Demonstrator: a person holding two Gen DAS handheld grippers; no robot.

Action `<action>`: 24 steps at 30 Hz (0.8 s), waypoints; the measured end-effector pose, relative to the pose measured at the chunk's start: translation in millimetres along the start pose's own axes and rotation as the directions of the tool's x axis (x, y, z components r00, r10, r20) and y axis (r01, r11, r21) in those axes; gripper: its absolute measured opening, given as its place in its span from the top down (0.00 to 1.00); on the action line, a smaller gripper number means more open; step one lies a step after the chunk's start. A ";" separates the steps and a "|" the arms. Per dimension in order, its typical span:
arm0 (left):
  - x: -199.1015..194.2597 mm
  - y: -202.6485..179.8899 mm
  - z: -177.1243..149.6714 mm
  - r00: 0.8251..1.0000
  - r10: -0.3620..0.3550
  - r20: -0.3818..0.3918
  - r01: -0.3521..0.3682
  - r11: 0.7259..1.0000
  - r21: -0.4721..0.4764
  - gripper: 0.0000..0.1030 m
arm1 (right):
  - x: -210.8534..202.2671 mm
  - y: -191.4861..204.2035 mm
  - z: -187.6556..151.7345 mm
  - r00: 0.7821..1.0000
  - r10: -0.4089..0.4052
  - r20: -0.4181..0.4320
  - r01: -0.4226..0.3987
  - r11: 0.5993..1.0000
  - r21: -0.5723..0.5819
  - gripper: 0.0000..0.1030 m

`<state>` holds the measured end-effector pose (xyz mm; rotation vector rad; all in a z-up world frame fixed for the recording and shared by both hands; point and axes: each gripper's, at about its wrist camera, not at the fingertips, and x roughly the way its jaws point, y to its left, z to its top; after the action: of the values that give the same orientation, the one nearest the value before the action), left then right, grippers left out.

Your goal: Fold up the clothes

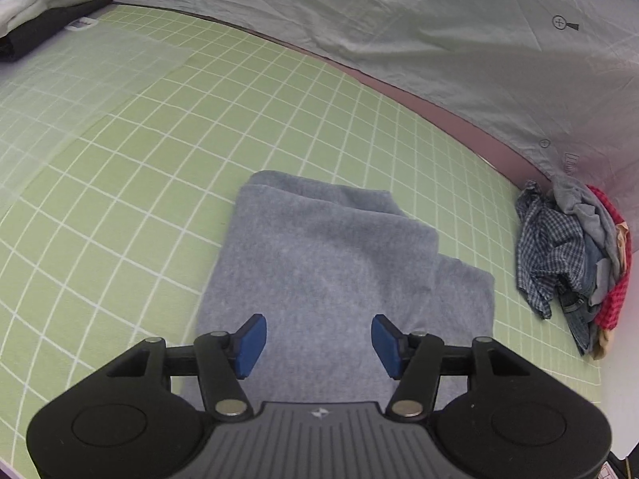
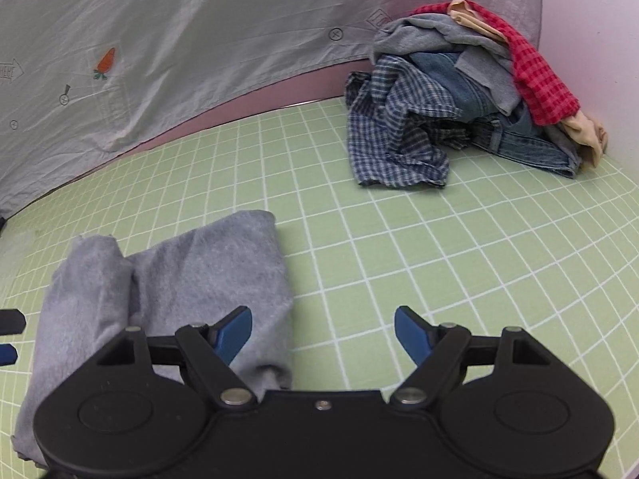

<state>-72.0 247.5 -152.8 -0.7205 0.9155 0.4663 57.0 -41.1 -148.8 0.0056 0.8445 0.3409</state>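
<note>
A folded grey fleece garment lies on the green grid mat. My left gripper is open and empty, hovering over the garment's near edge. In the right wrist view the same grey garment lies at the lower left. My right gripper is open and empty, its left finger over the garment's right edge and its right finger over bare mat. The left gripper's fingertips show at the far left edge of that view.
A heap of unfolded clothes, blue check, denim, grey and red, sits in the far right corner; it also shows in the left wrist view. A stack of folded clothes lies far left. A grey printed sheet hangs behind the mat.
</note>
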 end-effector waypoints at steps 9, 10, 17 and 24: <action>-7.8 60.6 16.2 0.997 0.077 -0.027 -0.078 0.996 -0.041 0.38 | 27.1 60.1 -2.1 0.941 0.315 -0.127 -0.300 0.946 0.122 0.32; -8.0 65.2 19.2 0.997 0.076 -0.028 -0.078 0.996 -0.040 0.38 | 32.7 63.4 -4.7 0.924 0.353 -0.146 -0.330 0.930 0.163 0.40; -1.9 89.9 38.6 0.997 0.062 -0.050 -0.063 0.998 -0.023 0.38 | 55.1 89.0 -12.2 0.897 0.390 -0.207 -0.343 0.911 0.227 0.55; 6.2 92.6 47.9 0.997 0.042 -0.070 -0.043 0.999 -0.011 0.38 | 65.8 96.5 -20.3 0.888 0.394 -0.237 -0.320 0.899 0.298 0.78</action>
<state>-101.9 345.8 -171.8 -0.7337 0.9960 0.4870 54.1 67.2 -197.0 0.3627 1.1816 0.5929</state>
